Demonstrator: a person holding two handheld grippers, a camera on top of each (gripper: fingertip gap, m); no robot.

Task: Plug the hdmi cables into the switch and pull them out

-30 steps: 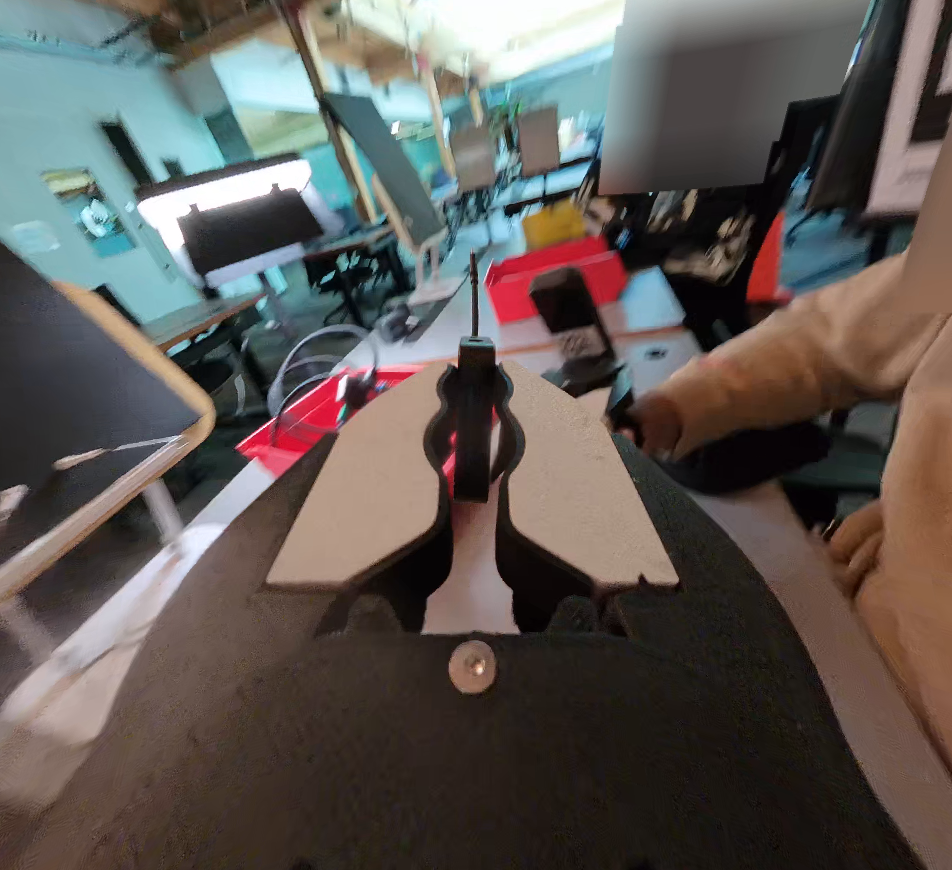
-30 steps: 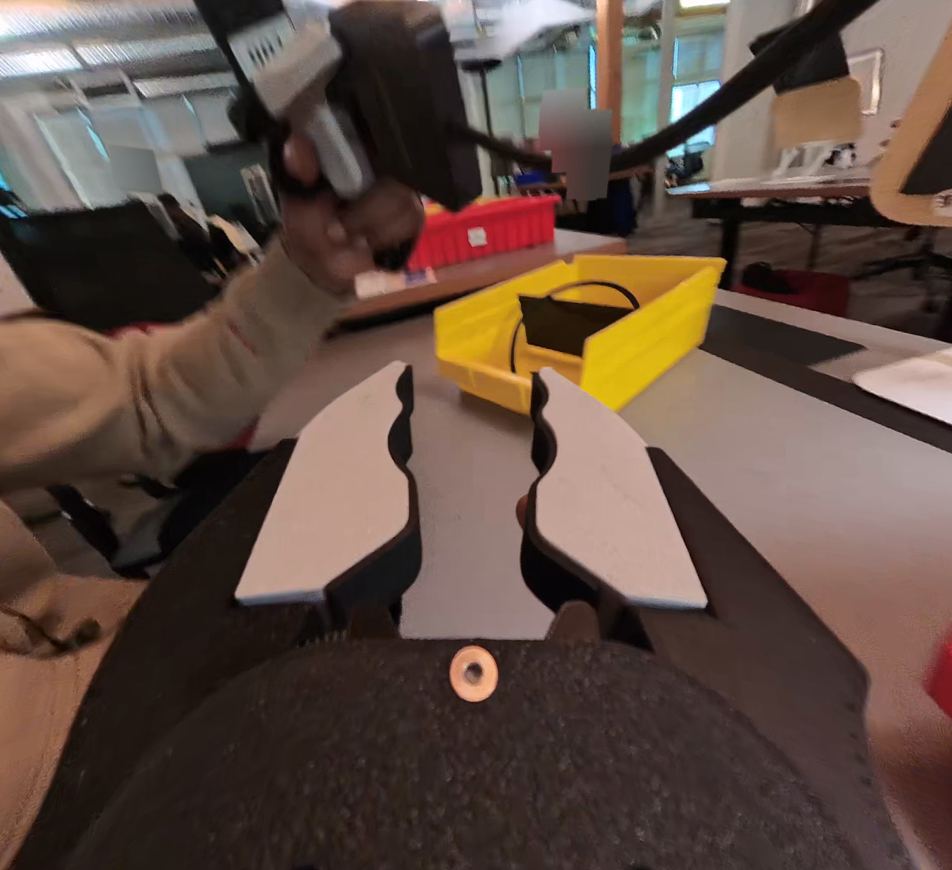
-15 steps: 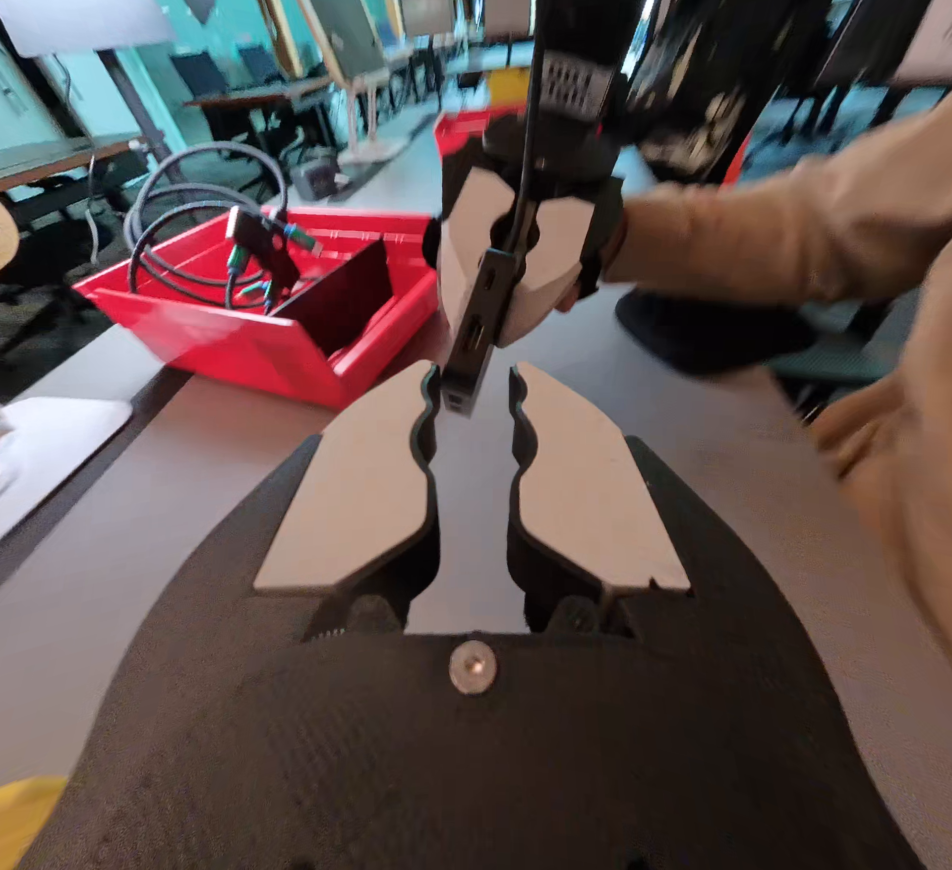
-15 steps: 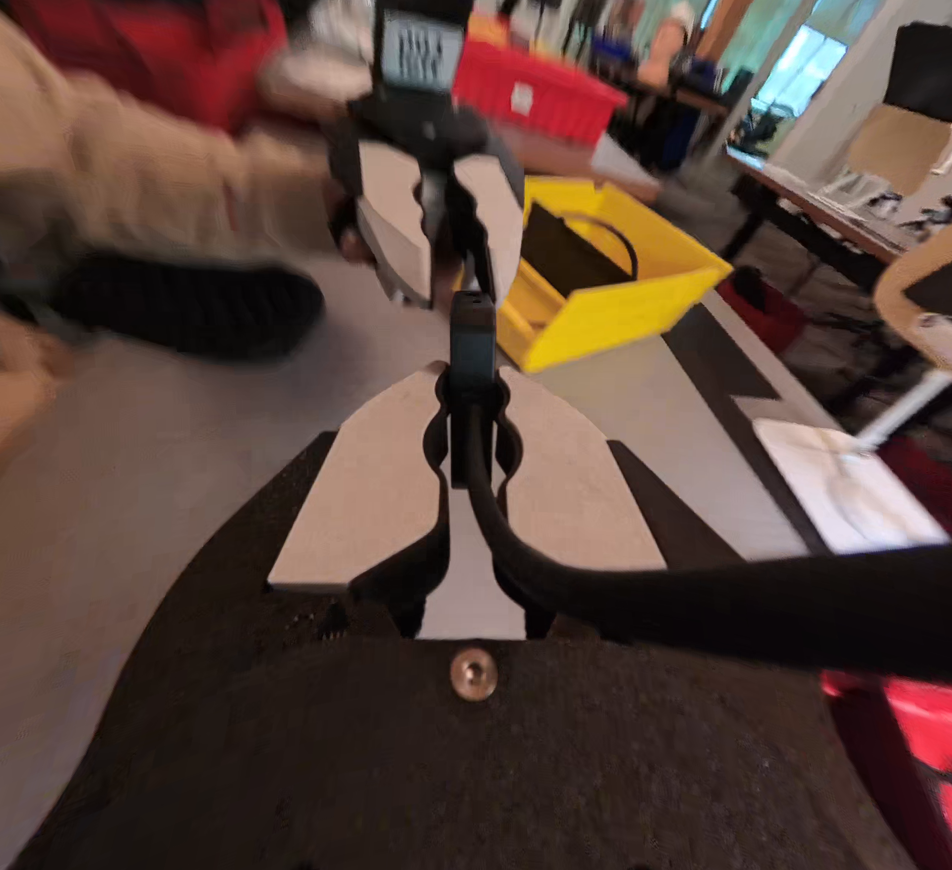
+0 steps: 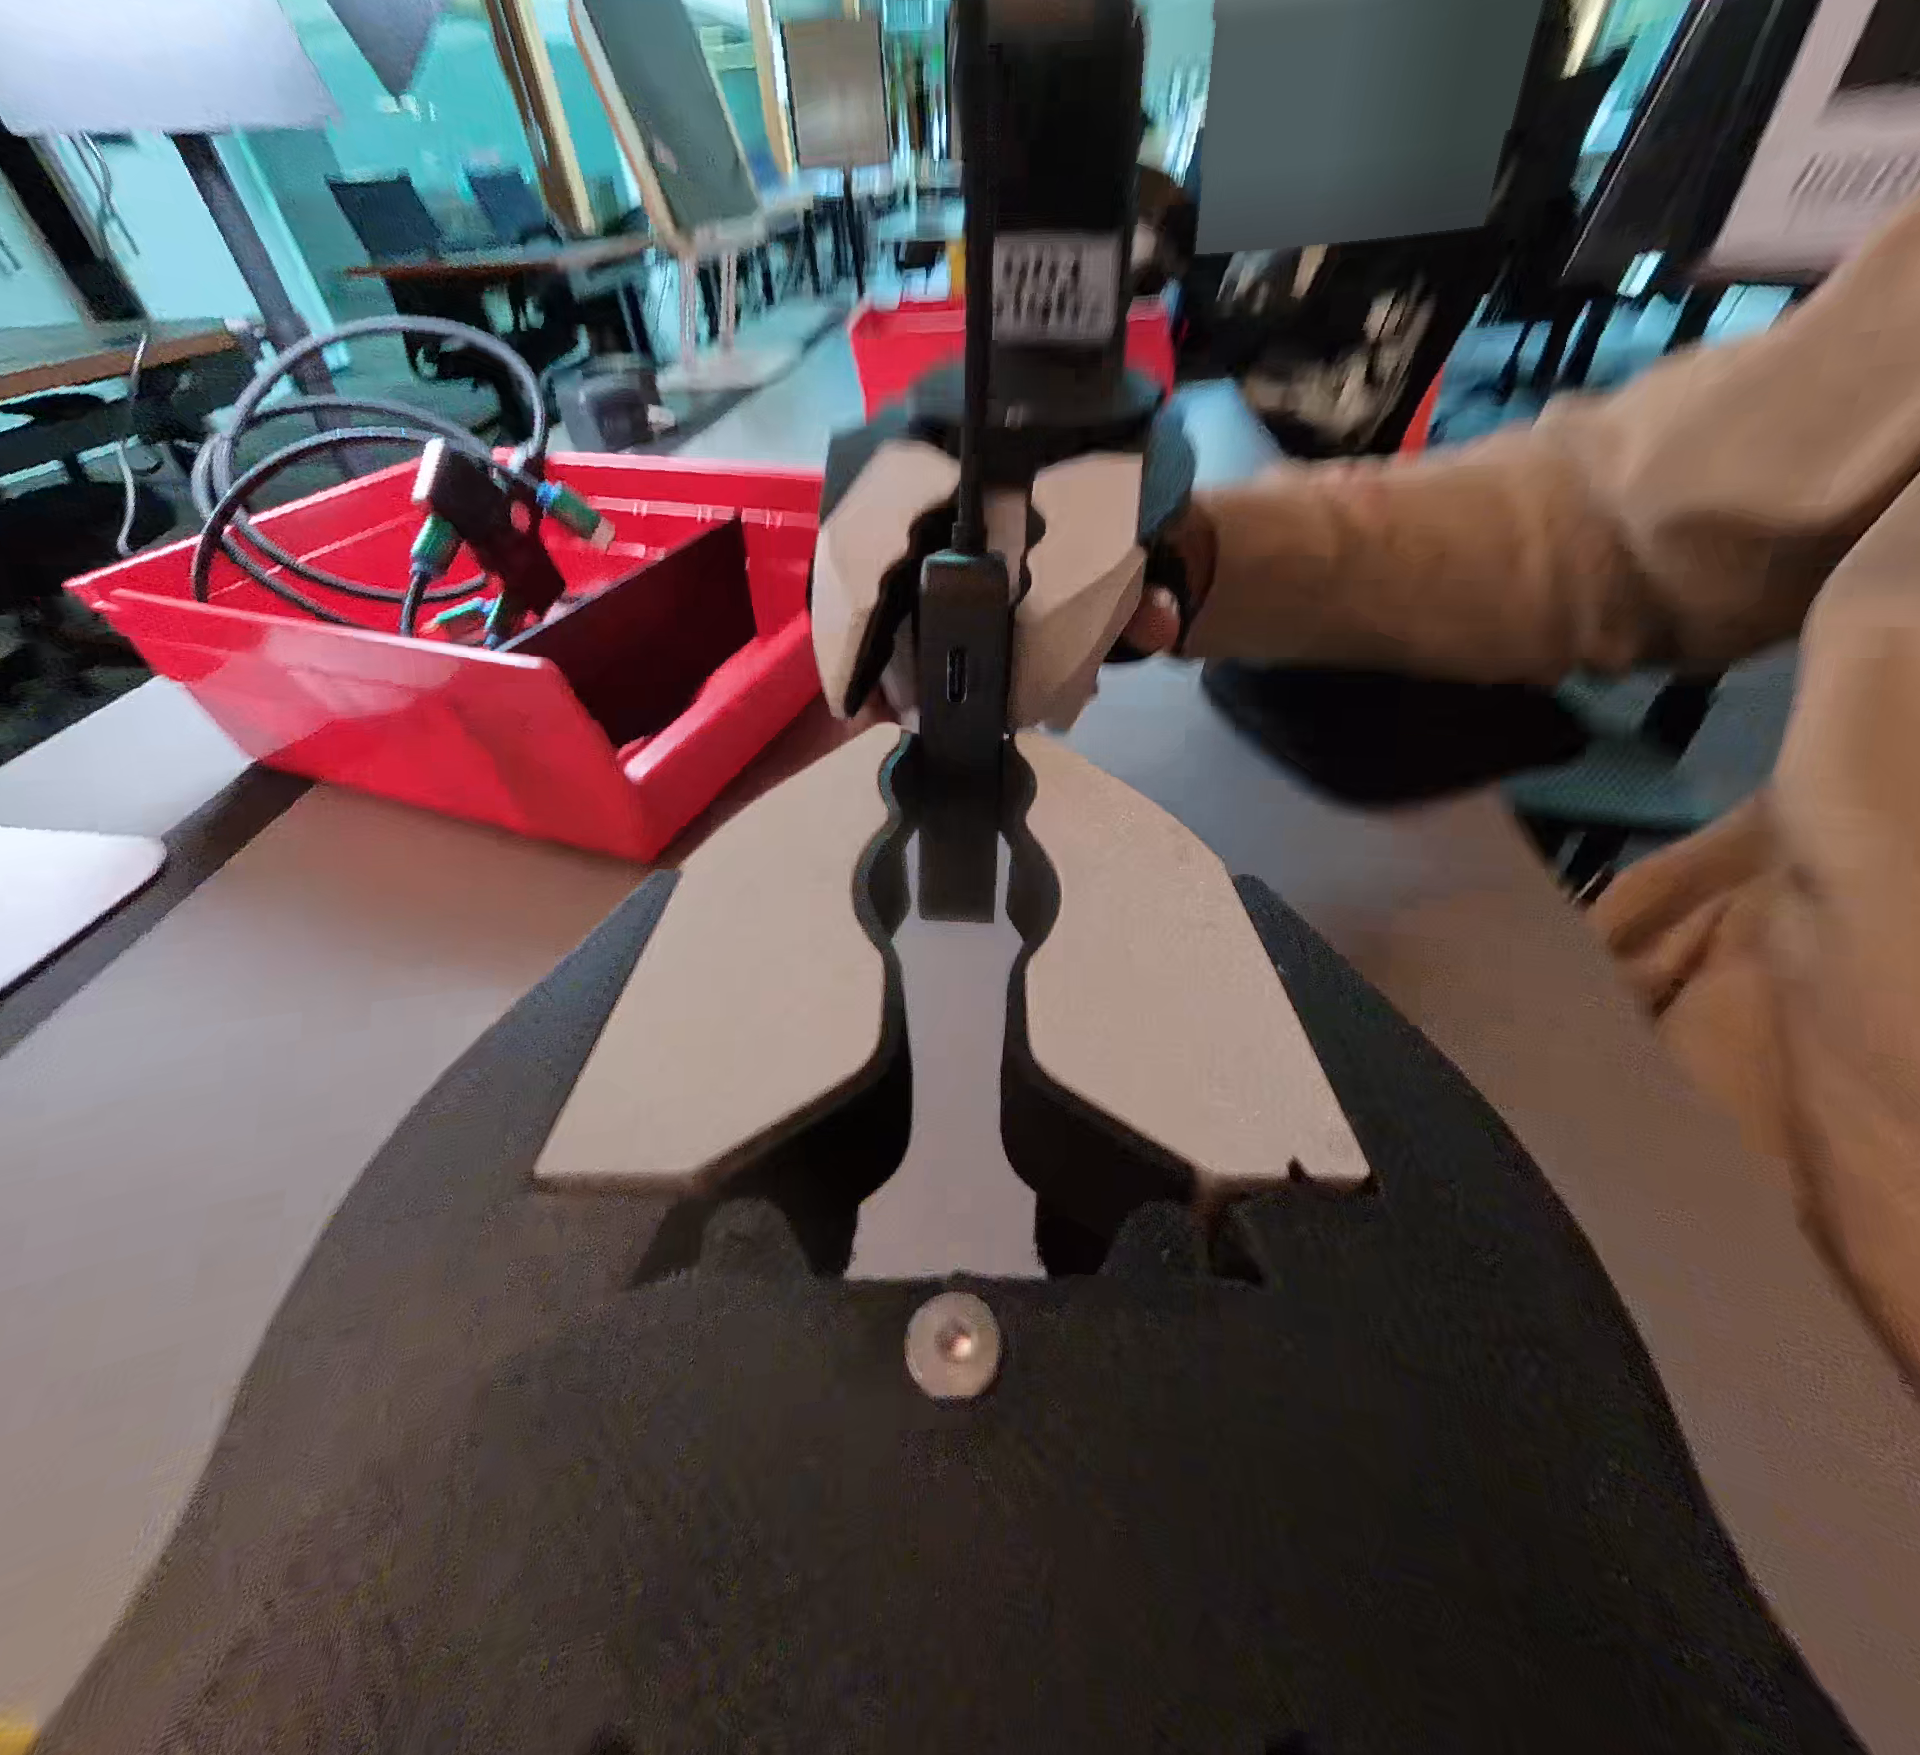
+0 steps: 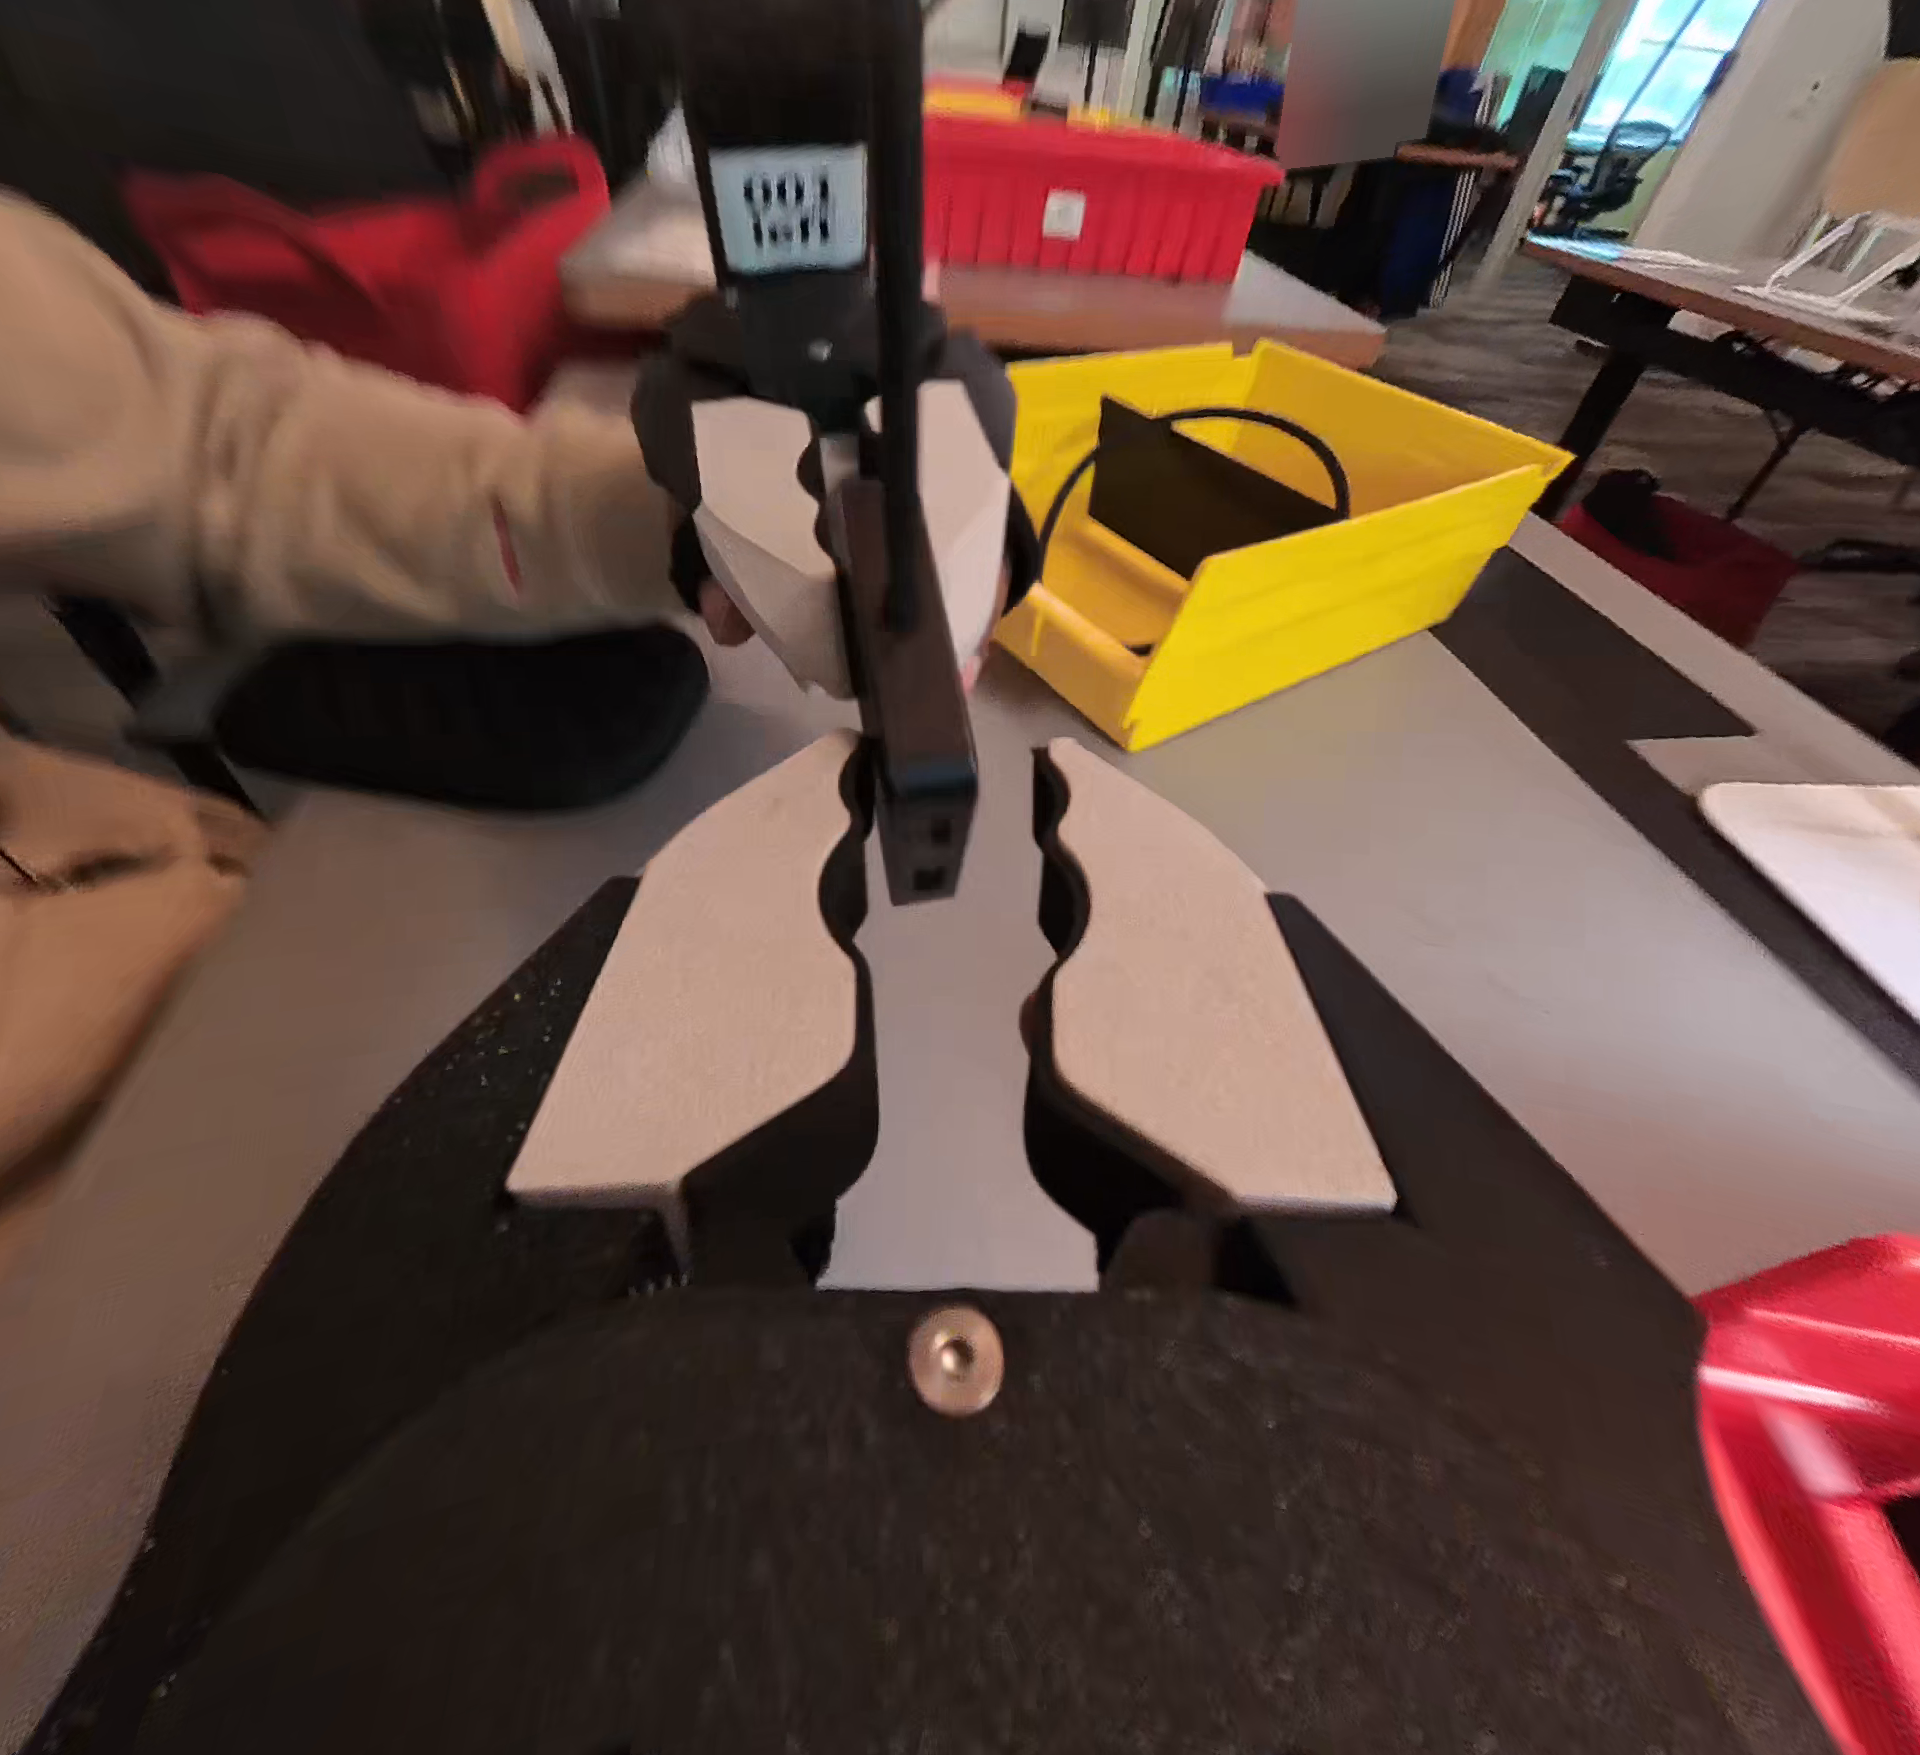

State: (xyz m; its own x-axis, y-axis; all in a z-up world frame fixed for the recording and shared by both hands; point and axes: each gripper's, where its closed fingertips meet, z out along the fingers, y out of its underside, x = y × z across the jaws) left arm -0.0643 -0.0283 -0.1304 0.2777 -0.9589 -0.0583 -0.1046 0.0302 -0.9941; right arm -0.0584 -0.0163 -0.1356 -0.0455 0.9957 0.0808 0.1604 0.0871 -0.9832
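— While the switch (image 5: 961,666) hung above the table (image 6: 1351,874), which tool actually had it?
— That was the left gripper (image 5: 956,770). Its jaws were clamped on one end of the slim black body, held edge-up, I'd judge so that the ports on its faces were reachable. The right gripper (image 6: 945,749) faced it from the other end with its jaws apart, and its fingers flanked the switch without pressing it.
— And the cables?
— One black cable (image 5: 971,251) rose straight up from the switch, between the two grippers. The other hdmi cables (image 5: 260,458) lay coiled in the red bin (image 5: 436,729) on the table, their green-collared plugs poking up, probably parked there within easy reach. A yellow bin (image 6: 1299,656) with a black divider and a thin lead stood farther back.
— Was any writing legible?
— Each gripper's body bore a white tag (image 6: 790,209) with black marks, but they were too blurred to read
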